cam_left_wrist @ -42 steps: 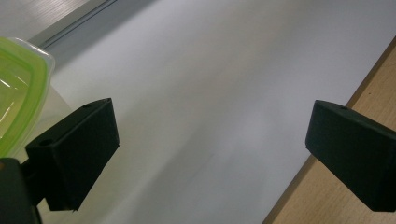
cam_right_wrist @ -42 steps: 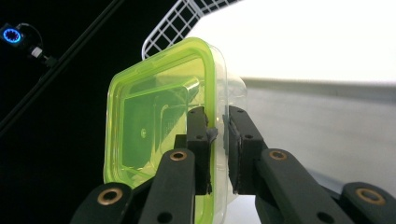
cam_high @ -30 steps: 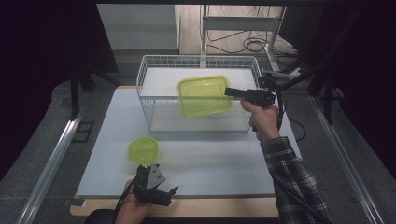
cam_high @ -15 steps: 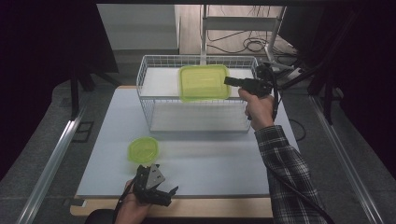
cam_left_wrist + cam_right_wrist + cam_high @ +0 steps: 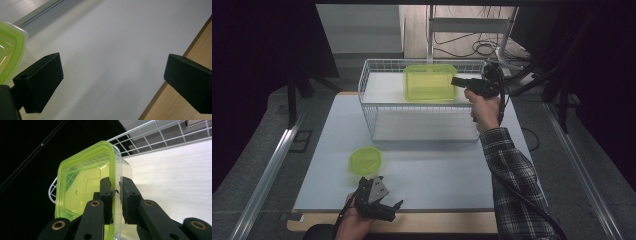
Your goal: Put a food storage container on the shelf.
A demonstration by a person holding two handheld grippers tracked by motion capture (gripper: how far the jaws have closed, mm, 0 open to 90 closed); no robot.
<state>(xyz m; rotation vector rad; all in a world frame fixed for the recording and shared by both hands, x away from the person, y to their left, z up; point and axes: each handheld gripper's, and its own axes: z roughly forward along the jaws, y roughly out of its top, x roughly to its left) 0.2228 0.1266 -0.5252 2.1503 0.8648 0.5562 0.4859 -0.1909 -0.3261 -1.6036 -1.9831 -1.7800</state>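
Observation:
A clear container with a yellow-green rim (image 5: pixel 430 82) hangs over the back of the white wire basket (image 5: pixel 368 105). My right gripper (image 5: pixel 455 81) is shut on its right-hand wall. In the right gripper view the two pads pinch the container's rim (image 5: pixel 82 185) at my right gripper (image 5: pixel 116 195), with the basket's wire wall (image 5: pixel 155 135) behind. My left gripper (image 5: pixel 393 210) rests at the table's near edge, held in a hand, with its jaws wide open and nothing between them (image 5: pixel 113 80). A small yellow-green container (image 5: pixel 365 161) (image 5: pixel 10 50) sits just beyond it to the left.
The white table top (image 5: pixel 442 170) lies between the basket and the wooden front edge (image 5: pixel 447 222). A metal rail (image 5: pixel 267 170) runs along the left. Cables and a stand (image 5: pixel 482 47) lie behind the basket.
My right gripper has carried the large container farther away, from over the basket's front to over its back. The left gripper has stayed put.

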